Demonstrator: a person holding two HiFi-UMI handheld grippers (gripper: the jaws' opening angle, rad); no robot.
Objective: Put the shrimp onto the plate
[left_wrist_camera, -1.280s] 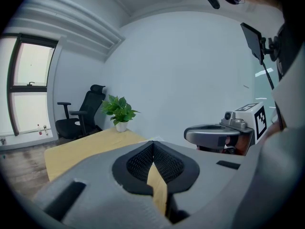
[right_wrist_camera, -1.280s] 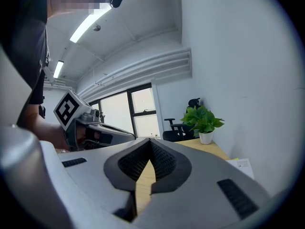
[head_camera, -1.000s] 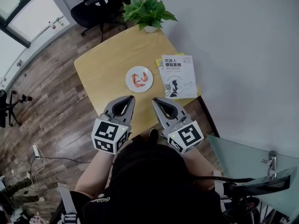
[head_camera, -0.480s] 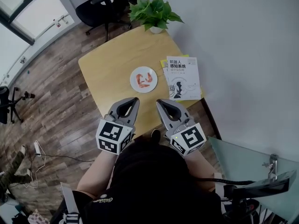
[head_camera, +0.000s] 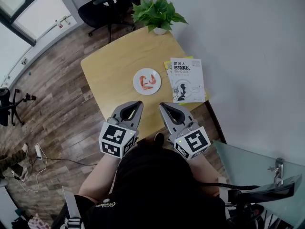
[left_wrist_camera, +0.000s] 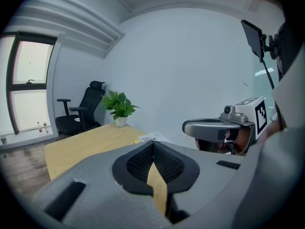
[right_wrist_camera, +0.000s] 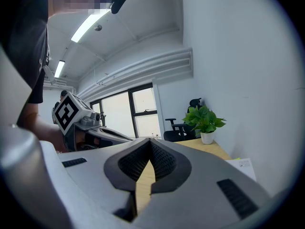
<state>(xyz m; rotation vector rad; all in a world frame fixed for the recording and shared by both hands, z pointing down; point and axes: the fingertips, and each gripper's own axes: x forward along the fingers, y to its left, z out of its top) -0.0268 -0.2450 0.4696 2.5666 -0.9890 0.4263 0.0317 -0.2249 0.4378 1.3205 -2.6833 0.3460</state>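
A pale wooden table (head_camera: 114, 66) fills the centre of the head view, set against a white wall (head_camera: 248, 56) at right, with dark plank floor (head_camera: 52, 85) at left. The shrimp (head_camera: 147, 82) lies on the white plate (head_camera: 153, 73) mid-table, beside a book (head_camera: 187, 80). A potted plant (head_camera: 157, 12) and a black chair (head_camera: 102, 4) sit at the top. Near the table's lower edge, the left gripper (head_camera: 137, 103) and the right gripper (head_camera: 163, 105) hover with jaws pressed together, holding nothing.

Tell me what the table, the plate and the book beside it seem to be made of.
The table: pale wood or wood-look laminate, matte; even yellow surface, grain too faint to tell.
The plate: white, smooth, probably ceramic, possibly plastic.
The book: paper, with a printed white cover, lying flat.
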